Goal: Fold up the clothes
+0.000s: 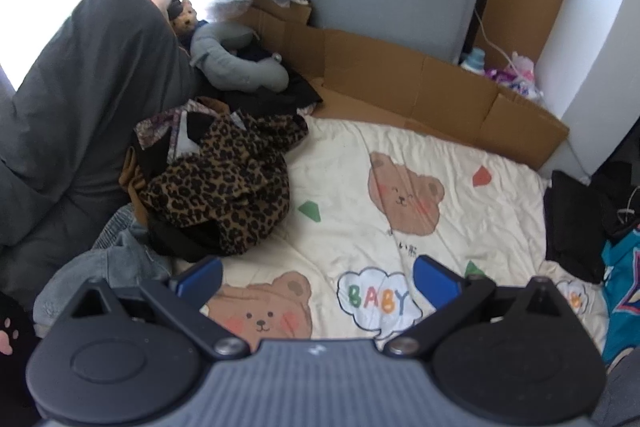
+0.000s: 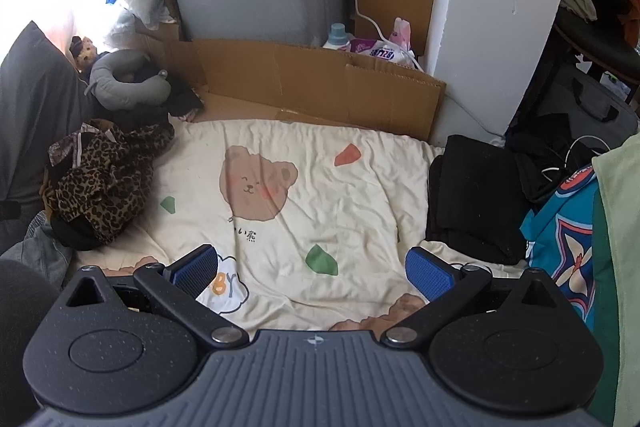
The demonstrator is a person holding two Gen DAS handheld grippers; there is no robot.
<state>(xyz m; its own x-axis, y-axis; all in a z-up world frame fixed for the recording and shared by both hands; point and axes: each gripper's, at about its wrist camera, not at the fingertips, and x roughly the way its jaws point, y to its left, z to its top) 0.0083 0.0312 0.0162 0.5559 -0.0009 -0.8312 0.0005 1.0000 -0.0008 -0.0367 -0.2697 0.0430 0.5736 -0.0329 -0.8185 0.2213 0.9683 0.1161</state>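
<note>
Hovering over the bear-print bedsheet [image 1: 400,155], both sets of jaws spread wide and holding nothing: left gripper [image 1: 316,277], right gripper [image 2: 312,269]. Lying crumpled at the sheet's left edge, ahead and left of both, the leopard-print garment [image 1: 224,183] heaped on other clothes, its long axis running roughly from near the grippers away toward the grey neck pillow [image 1: 236,55]. Sitting nearer to the left gripper, judging by how close its near hem comes to the left jaw in the left wrist view; showing farther left in the right wrist view. Resting at the sheet's right edge, a folded black garment [image 2: 472,195], closer to the right gripper. Remaining hard to tell: sleeves, collar or garment type within the leopard heap, with a black piece [image 1: 180,241] and a grey garment [image 1: 108,263] partly buried beneath it.
</note>
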